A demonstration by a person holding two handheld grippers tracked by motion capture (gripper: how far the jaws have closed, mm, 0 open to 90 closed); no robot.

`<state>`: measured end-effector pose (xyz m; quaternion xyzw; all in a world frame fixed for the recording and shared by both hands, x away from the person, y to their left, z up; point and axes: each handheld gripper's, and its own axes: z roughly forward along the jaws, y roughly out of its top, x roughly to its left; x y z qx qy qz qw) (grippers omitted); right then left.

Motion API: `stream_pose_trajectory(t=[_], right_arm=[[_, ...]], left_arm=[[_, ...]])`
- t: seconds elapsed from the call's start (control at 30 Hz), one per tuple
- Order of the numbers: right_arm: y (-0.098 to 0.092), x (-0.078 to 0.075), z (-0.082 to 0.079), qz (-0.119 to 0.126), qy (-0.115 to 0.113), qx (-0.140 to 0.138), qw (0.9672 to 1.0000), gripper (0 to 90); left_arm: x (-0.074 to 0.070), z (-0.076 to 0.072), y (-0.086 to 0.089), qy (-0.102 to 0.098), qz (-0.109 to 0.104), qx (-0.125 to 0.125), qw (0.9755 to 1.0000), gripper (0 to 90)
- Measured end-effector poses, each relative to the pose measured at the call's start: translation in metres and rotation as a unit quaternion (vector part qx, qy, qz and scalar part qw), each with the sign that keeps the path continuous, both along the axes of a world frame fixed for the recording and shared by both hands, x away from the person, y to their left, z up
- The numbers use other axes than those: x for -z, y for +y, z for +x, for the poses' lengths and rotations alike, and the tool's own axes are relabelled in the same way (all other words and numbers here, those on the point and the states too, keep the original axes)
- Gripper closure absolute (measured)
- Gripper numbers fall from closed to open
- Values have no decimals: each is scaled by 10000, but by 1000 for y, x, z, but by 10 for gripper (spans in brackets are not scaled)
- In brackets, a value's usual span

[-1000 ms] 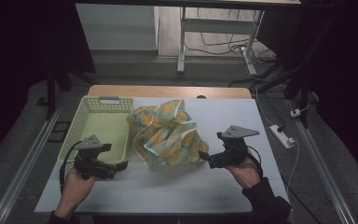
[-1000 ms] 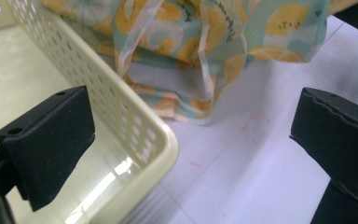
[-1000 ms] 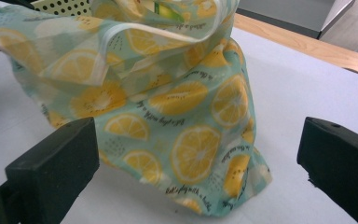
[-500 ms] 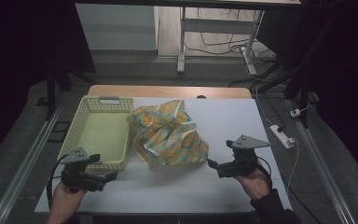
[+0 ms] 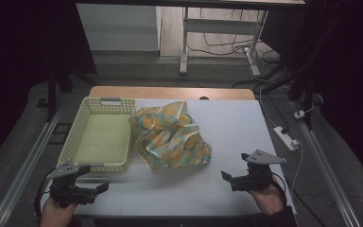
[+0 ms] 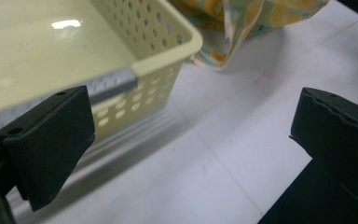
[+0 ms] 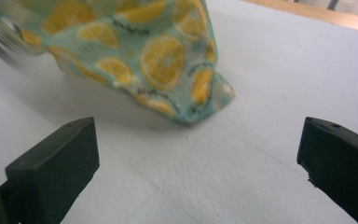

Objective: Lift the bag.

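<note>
The counter was big and white, and most of it was bare when you stopped. The yellow basket sat on its left part, with nothing inside that I could see. The lemon cloth lay in a crumpled heap in the middle, just beside the basket, with one edge at the basket's right wall; I could not tell if it lay over the rim. Your left hand-held gripper was down near the front corner of the basket, jaws wide apart and holding nothing. Your right hand-held gripper was near the front edge too, apart from the cloth, jaws wide apart and holding nothing. I think the job was to get the cloth into the basket. To do that well, you needed to bring each gripper to a low side of the heap, close it on a thick fold, not a thin tip, and lift both sides together. The cloth looked soft and floppy, so a loose corner could have dragged.
</note>
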<state>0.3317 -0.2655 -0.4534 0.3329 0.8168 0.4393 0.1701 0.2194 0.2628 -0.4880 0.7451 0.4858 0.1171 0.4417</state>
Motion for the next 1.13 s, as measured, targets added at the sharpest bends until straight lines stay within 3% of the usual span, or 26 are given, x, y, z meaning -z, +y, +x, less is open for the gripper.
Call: stream_pose_trajectory(t=[0.57,0.77,0.83,0.93,1.13], right_arm=[[-29,32,-15,-155,375,370,9985,0],[-35,41,-17,-368,533,468,9968,0],[-37,44,-18,-441,619,467,9960,0],[-38,44,-19,-461,660,490,9955,0],[-40,45,-18,-447,776,538,9945,0]], left_arm=[[27,-15,15,357,199,-253,9988,0],[33,-16,17,513,407,-293,9974,0],[33,-17,18,518,387,-316,9974,0],[34,-18,18,612,516,-351,9962,0],[35,-16,18,707,522,-329,9956,0]])
